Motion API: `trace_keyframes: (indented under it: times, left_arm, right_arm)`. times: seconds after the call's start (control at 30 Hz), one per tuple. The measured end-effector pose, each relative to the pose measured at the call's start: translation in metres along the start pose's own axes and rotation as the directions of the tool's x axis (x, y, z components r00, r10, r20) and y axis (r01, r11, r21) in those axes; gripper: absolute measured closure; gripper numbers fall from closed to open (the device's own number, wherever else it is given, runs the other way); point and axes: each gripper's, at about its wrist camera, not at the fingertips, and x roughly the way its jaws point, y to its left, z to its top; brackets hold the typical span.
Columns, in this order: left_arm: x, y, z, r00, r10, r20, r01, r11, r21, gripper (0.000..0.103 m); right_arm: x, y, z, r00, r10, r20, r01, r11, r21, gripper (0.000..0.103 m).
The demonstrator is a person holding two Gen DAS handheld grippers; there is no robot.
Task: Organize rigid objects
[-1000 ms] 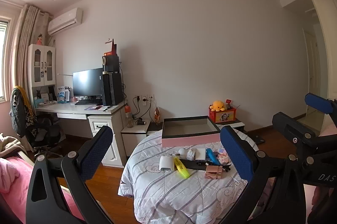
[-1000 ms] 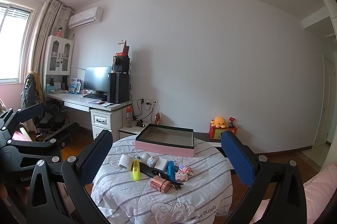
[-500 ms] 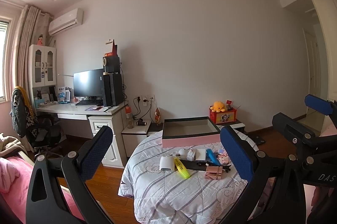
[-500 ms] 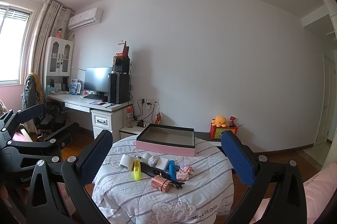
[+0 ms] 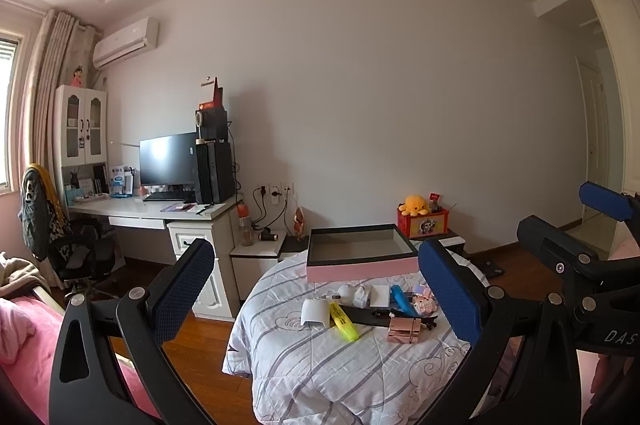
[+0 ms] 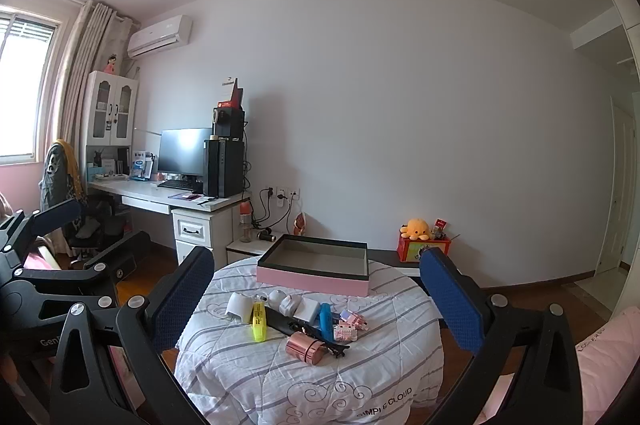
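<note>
A round table (image 5: 320, 365) (image 6: 248, 377) under a striped cloth carries several small objects: a yellow highlighter (image 5: 343, 321) (image 6: 258, 321), a blue tube (image 5: 401, 299) (image 6: 326, 321), a copper cylinder (image 5: 405, 330) (image 6: 306, 347), white items (image 5: 314, 312) (image 6: 238, 306) and a black clip. An empty pink box with a black rim (image 5: 360, 257) (image 6: 314, 267) sits behind them. My left gripper (image 5: 316, 289) and right gripper (image 6: 316, 289) are both open, empty, and well short of the table.
A white desk (image 5: 160, 213) (image 6: 168, 195) with monitor and computer tower stands at left, an office chair (image 5: 76, 253) beside it. A red box with an orange plush (image 5: 420, 217) (image 6: 420, 237) sits behind the table. Wooden floor lies around the table; pink bedding (image 5: 20, 337) at the edges.
Both views have shifted only slightly; the table objects sit a touch nearer. Nothing was grasped or moved.
</note>
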Motion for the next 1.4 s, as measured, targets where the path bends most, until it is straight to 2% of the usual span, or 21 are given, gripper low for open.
trace_keyframes:
  times: [0.93, 1.23, 1.4]
  left_arm:
    - [-0.003, -0.002, 0.000, 1.000, 0.001, 0.008, -0.001, 1.000, 0.003, 0.000]
    - [0.003, -0.003, 0.000, 1.000, -0.002, 0.009, 0.002, 1.000, 0.012, 0.000]
    - [0.019, -0.006, 0.002, 1.000, -0.027, 0.006, 0.027, 0.999, 0.024, 0.000]
  right_arm:
    - [0.003, -0.005, -0.003, 1.000, -0.009, -0.012, 0.009, 1.000, 0.021, 0.000]
    - [0.017, -0.012, -0.005, 0.999, -0.014, -0.030, 0.015, 1.000, 0.027, 0.000]
    - [0.028, -0.017, -0.005, 0.999, -0.016, -0.034, 0.017, 0.999, 0.031, 0.000]
